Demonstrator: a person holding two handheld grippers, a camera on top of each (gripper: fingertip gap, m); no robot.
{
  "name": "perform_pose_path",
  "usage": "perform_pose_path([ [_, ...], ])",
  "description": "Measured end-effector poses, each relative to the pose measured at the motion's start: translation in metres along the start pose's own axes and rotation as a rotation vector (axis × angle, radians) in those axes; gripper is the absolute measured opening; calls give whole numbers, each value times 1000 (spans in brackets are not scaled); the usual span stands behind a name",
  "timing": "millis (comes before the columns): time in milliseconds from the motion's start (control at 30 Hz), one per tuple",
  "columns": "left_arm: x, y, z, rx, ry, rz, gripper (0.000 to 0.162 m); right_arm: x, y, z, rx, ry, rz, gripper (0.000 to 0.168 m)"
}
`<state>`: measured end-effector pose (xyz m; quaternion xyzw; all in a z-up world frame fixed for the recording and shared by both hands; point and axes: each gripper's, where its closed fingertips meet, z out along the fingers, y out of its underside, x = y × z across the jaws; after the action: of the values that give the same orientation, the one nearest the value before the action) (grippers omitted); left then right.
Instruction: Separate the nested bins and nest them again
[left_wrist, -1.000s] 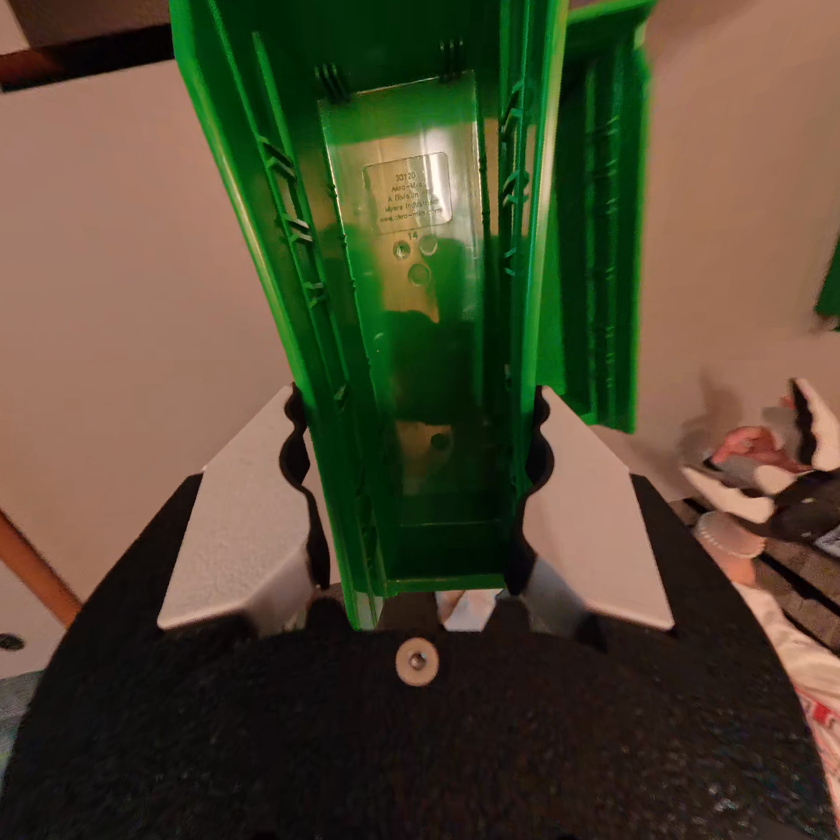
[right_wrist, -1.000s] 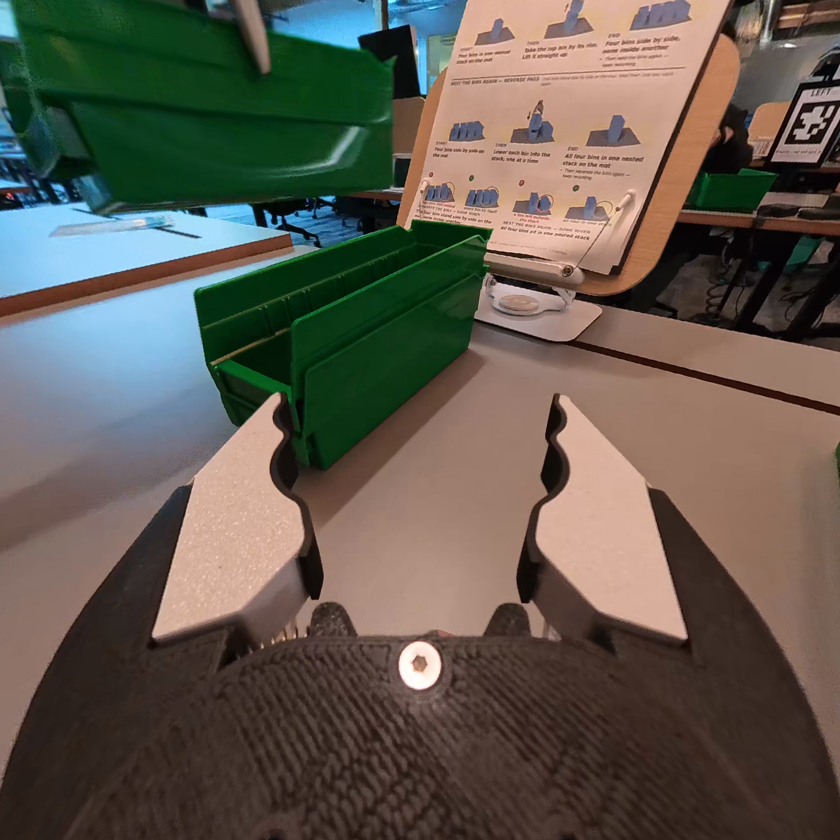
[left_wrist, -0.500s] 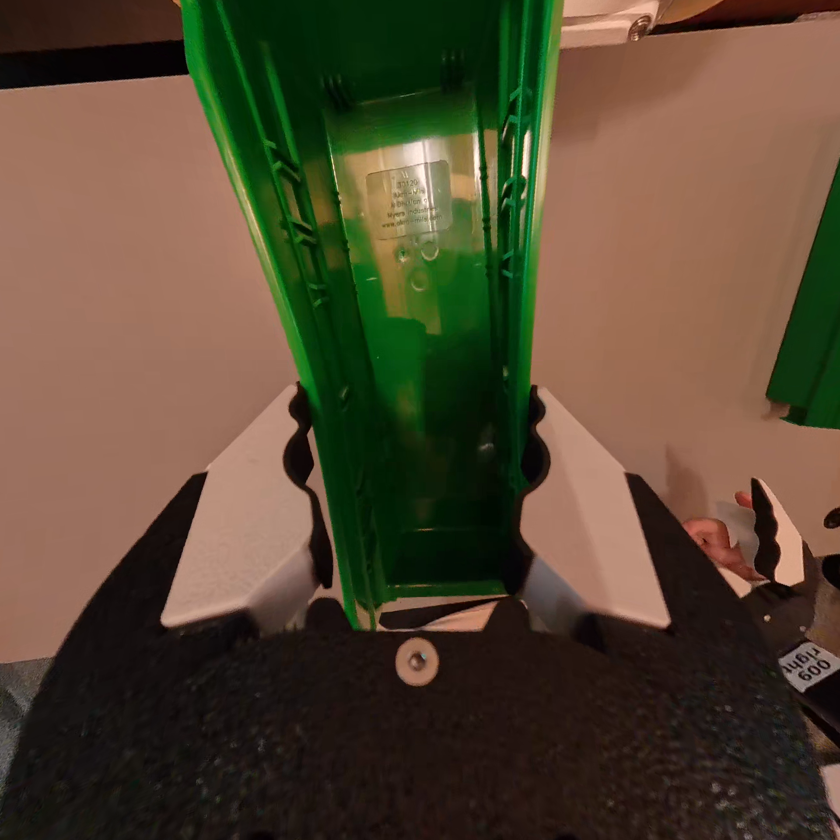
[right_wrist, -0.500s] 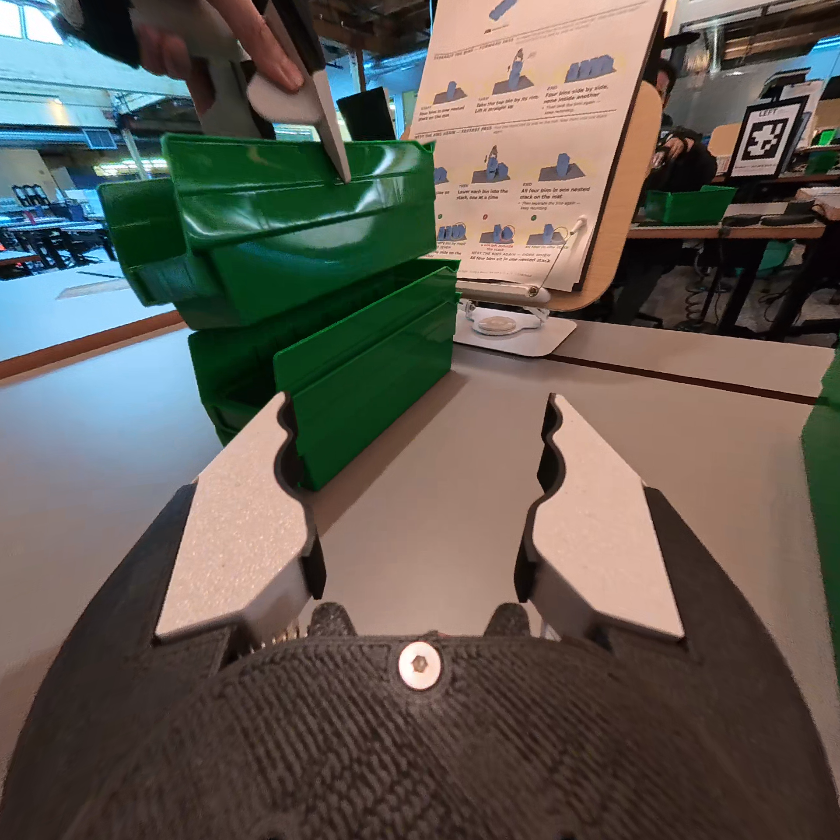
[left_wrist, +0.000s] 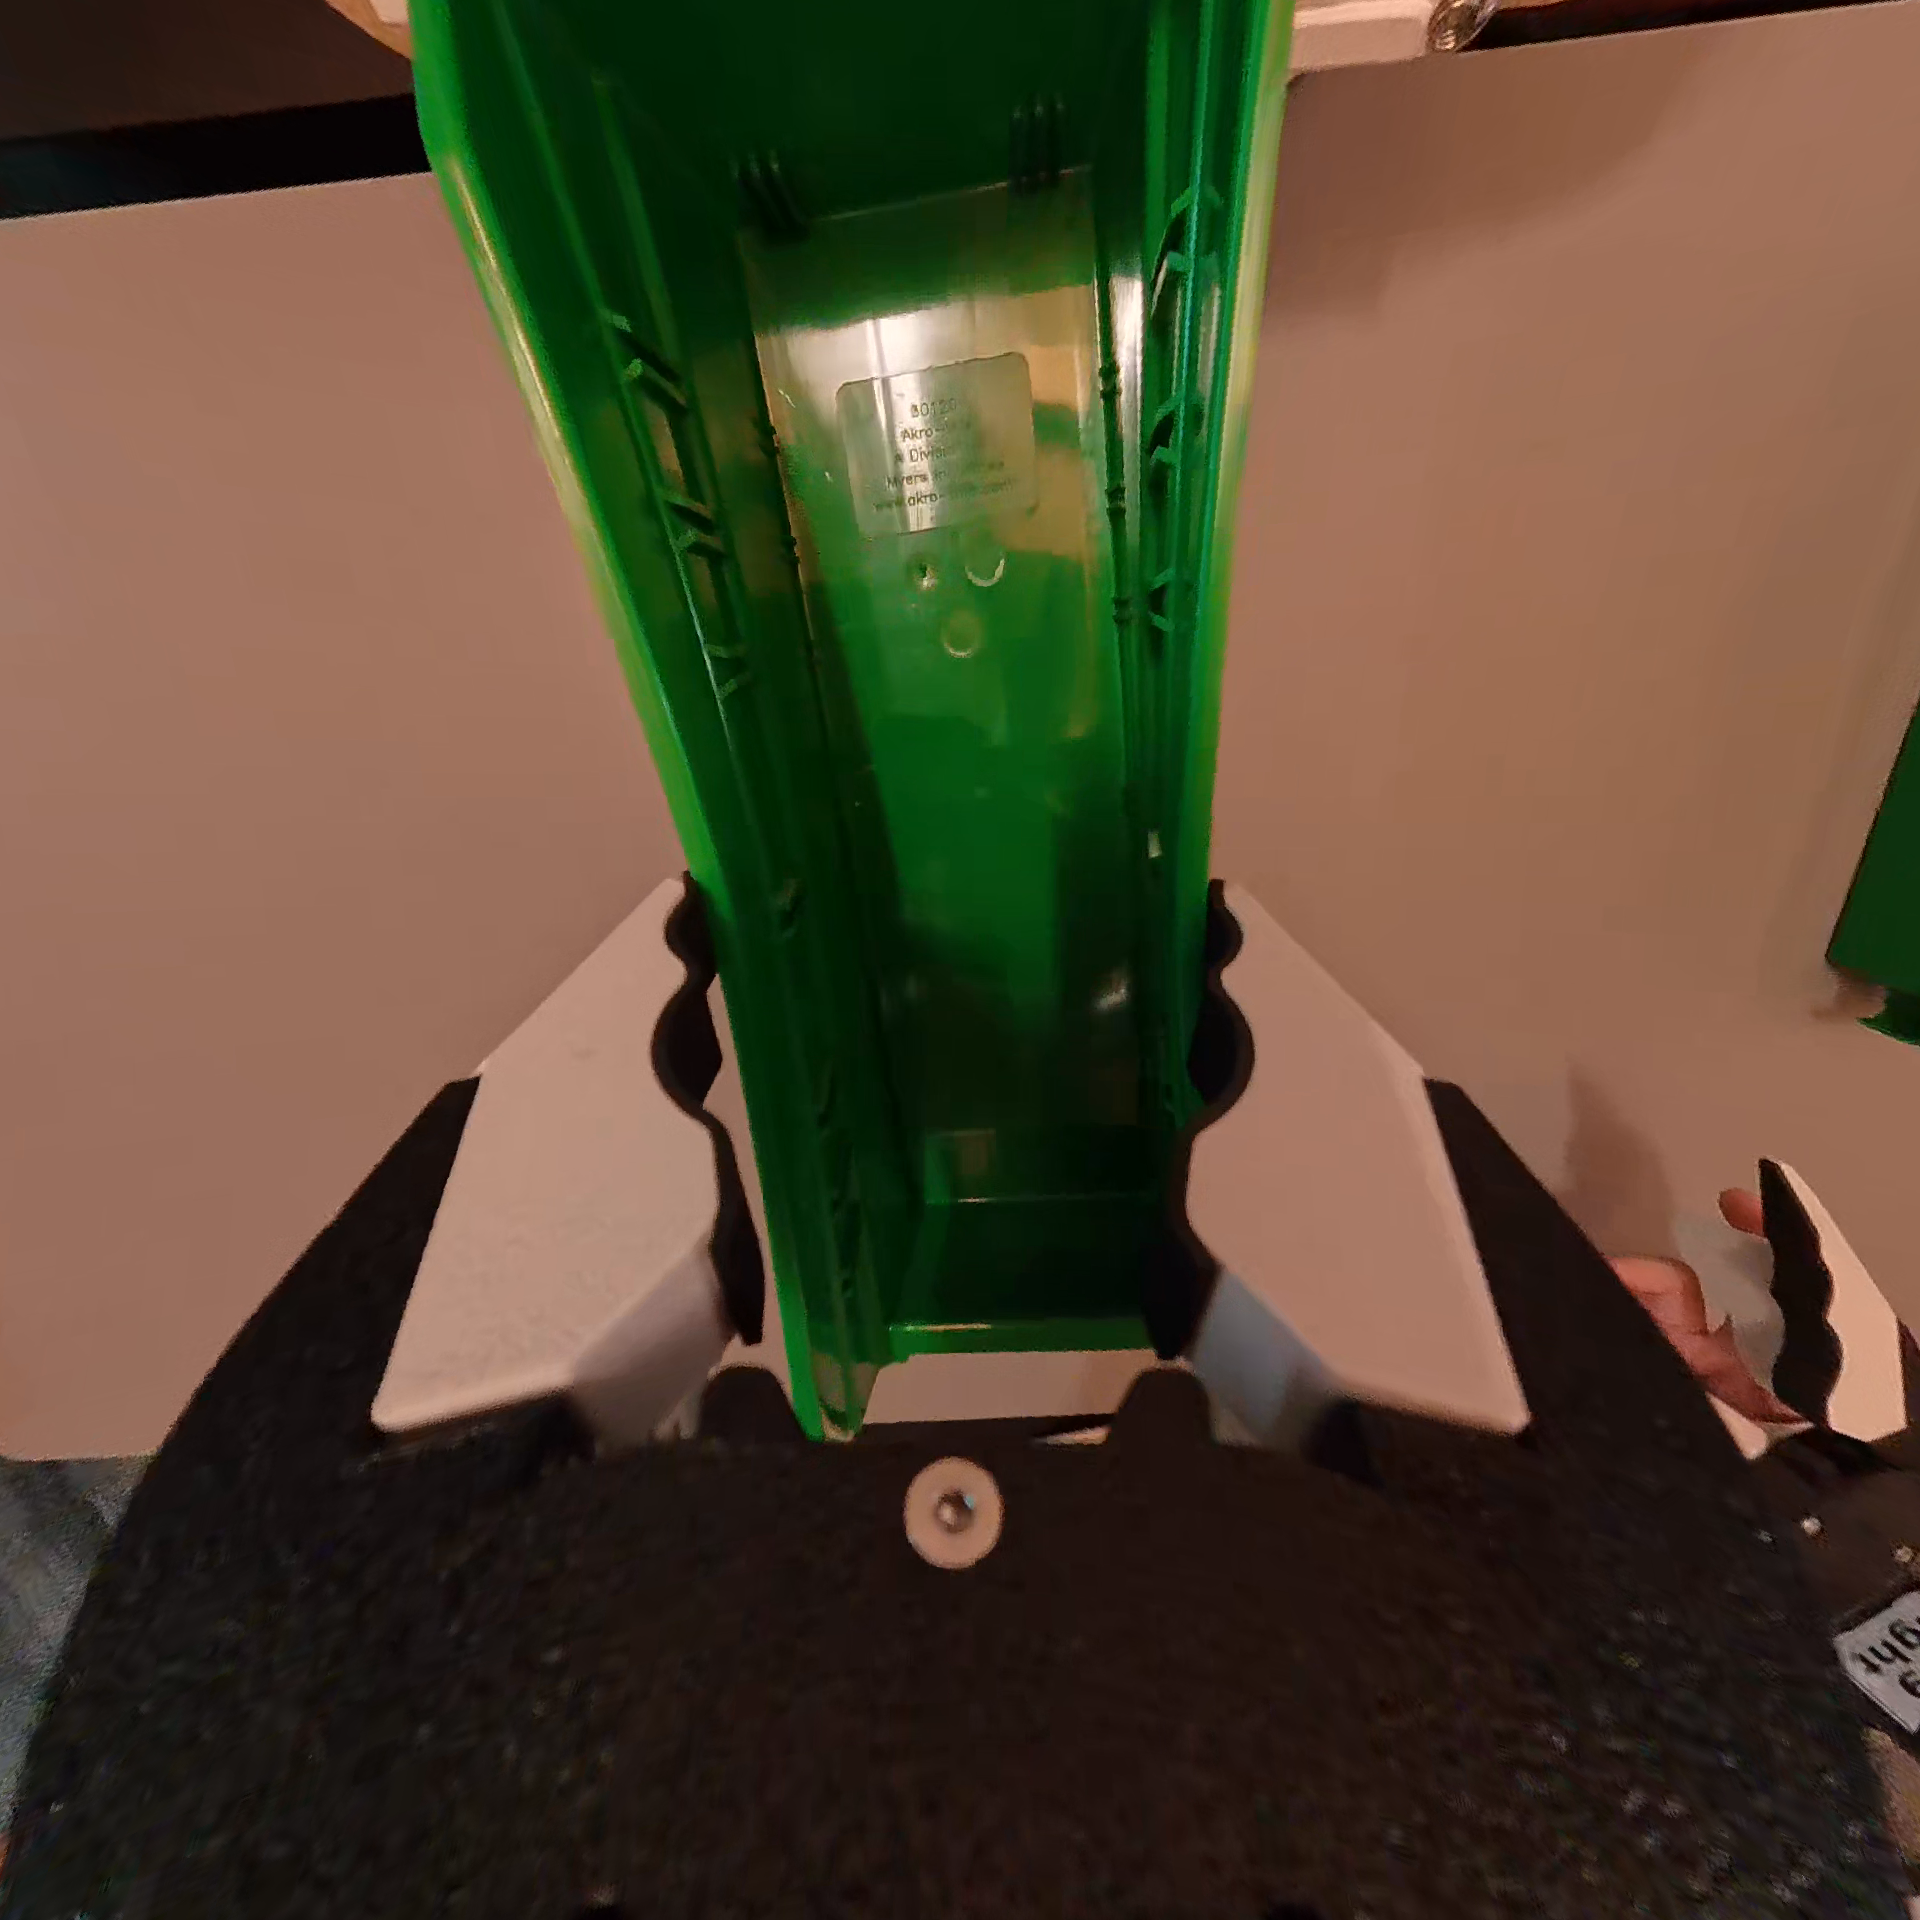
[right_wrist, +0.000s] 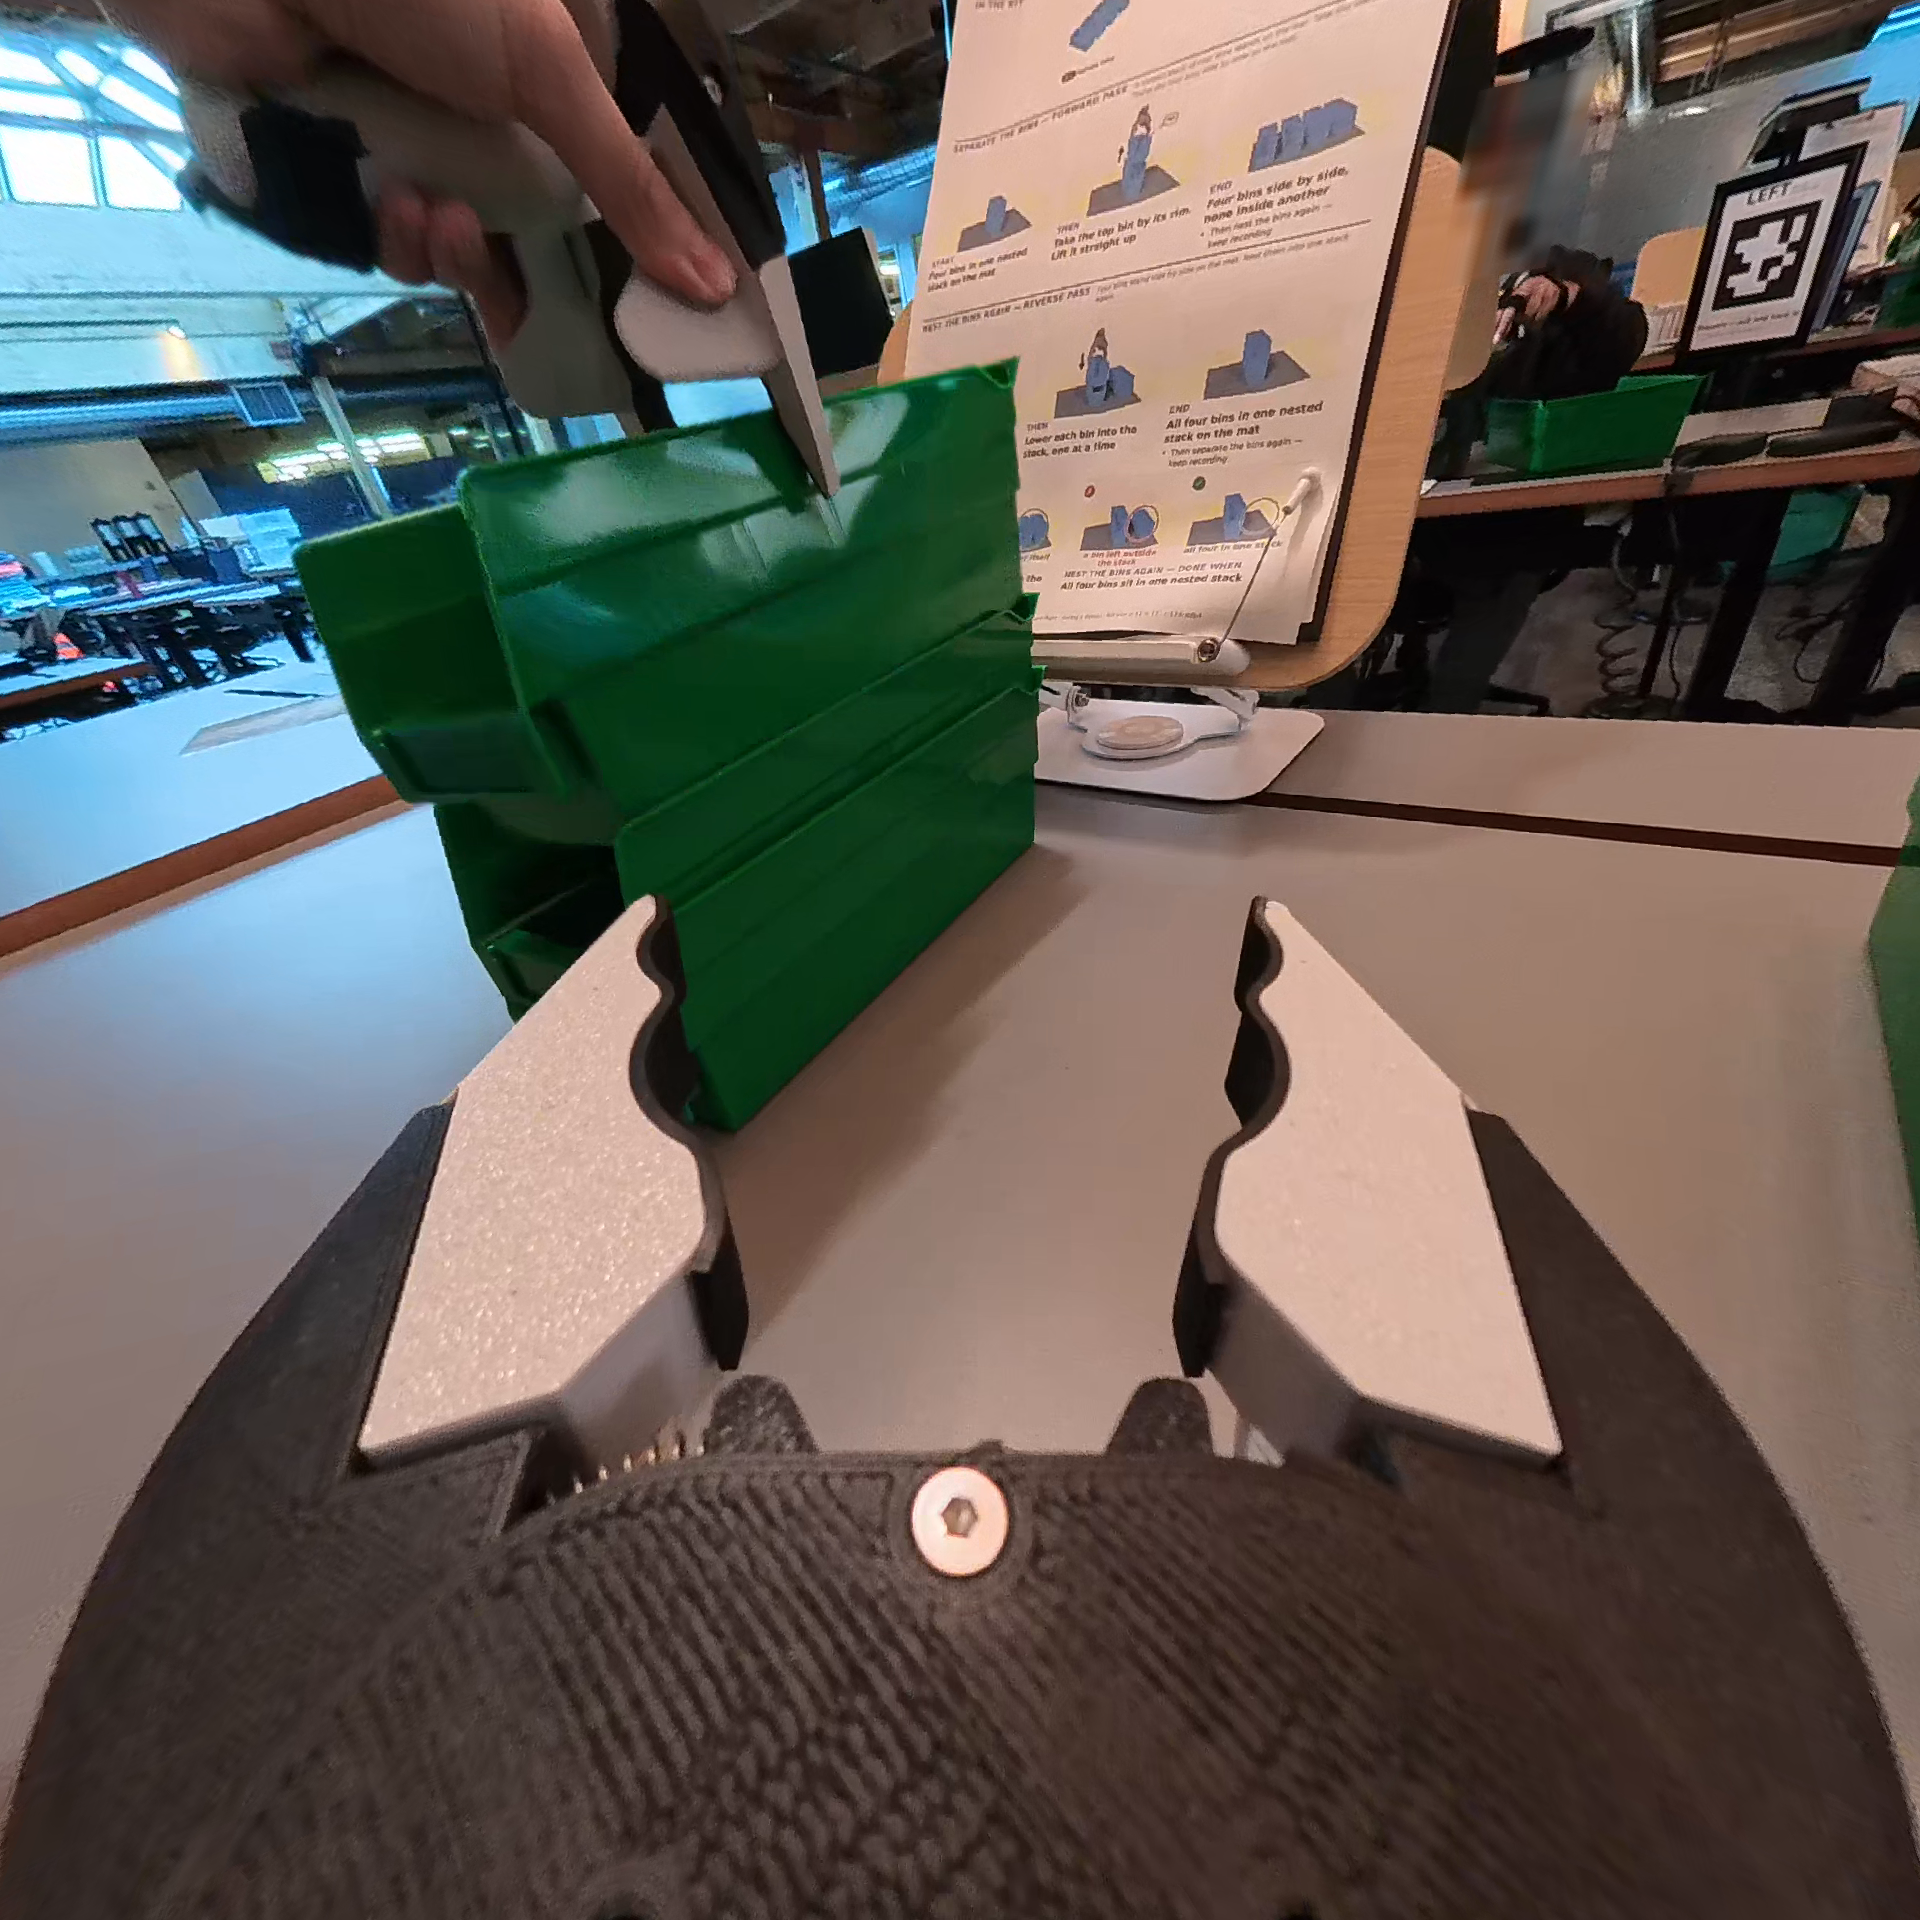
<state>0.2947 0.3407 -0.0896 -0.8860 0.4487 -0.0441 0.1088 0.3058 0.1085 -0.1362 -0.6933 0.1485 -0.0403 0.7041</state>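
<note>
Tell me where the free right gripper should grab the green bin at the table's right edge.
Only a sliver of that bin shows. Probably its top rim from above, right gripper straddling one thin long wall, like the left gripper holds its bin.

Left tongs (left_wrist: 951, 1122) point downward, clamped; right tongs (right_wrist: 961, 1132) held level, spread wide, holding nothing.

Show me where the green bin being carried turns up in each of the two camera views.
Left wrist view: held bin fills the centre, between the left tool fingers.
Right wrist view: upper left, atop the stack.
Shared landmark: grey table.
</note>
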Motion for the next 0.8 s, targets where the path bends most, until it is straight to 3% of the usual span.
perform_pose_path([
  [800,0,10,33,103,-76,27,93,-2,17,7,-55,-7,-7,106],
])
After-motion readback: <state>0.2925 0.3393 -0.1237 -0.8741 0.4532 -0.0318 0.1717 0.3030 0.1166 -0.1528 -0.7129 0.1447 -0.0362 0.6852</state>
